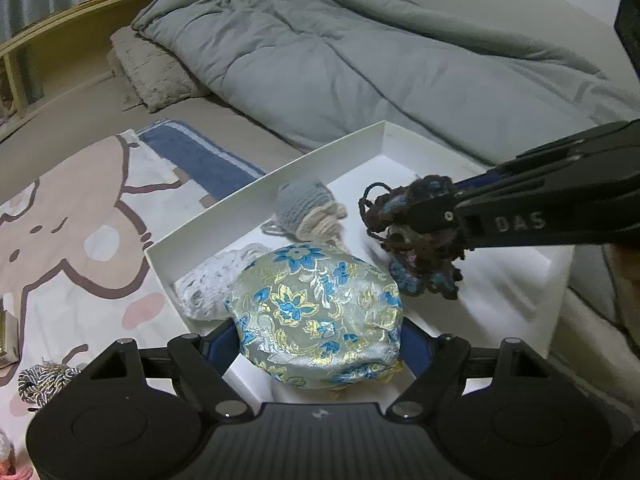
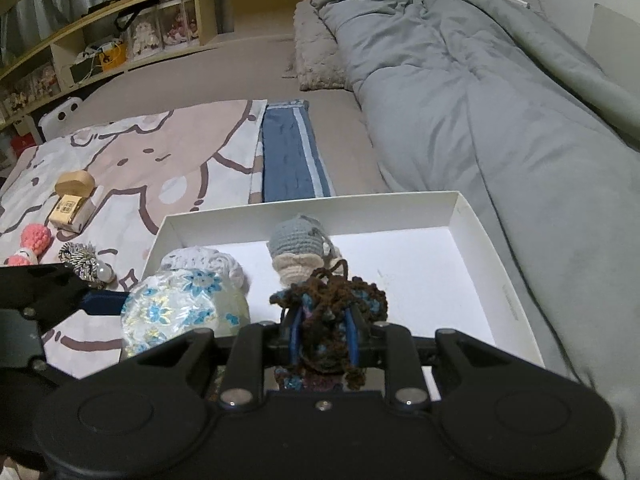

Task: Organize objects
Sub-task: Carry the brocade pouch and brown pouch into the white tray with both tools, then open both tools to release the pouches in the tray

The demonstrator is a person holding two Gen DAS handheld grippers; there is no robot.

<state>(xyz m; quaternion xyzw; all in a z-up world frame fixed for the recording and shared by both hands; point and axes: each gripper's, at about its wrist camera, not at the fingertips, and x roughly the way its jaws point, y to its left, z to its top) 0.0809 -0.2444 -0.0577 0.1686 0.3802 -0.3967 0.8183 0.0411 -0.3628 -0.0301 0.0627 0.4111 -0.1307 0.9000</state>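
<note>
Two tools are busy over the white box (image 2: 472,216) on the bed. Nearest, low in the left wrist view, the left tool (image 1: 320,340) is pinching a floral brocade pouch (image 1: 320,312), its fingers (image 1: 218,340) pressed against the pouch's sides just above the box's near end. In the lower middle of the right wrist view, the right tool (image 2: 322,336) is clamped on a dark brown and blue crochet piece (image 2: 332,300), held above the box floor. A little farther in, a white crochet item (image 1: 216,284) lies against the box's left wall beside the pouch, and a grey and cream crochet doll (image 2: 298,248) lies toward the far wall. Outside, at the left of the right wrist view, a black-and-white cord bundle (image 2: 80,258), a pink crochet toy (image 2: 34,240) and a small cardboard box (image 2: 70,210) wait on the cartoon blanket (image 2: 160,152); beyond lies a grey duvet (image 2: 480,100). I judge both are mid-placement: next, each should lower its load onto bare box floor, clear of the doll, then spread and go for the leftovers.
</note>
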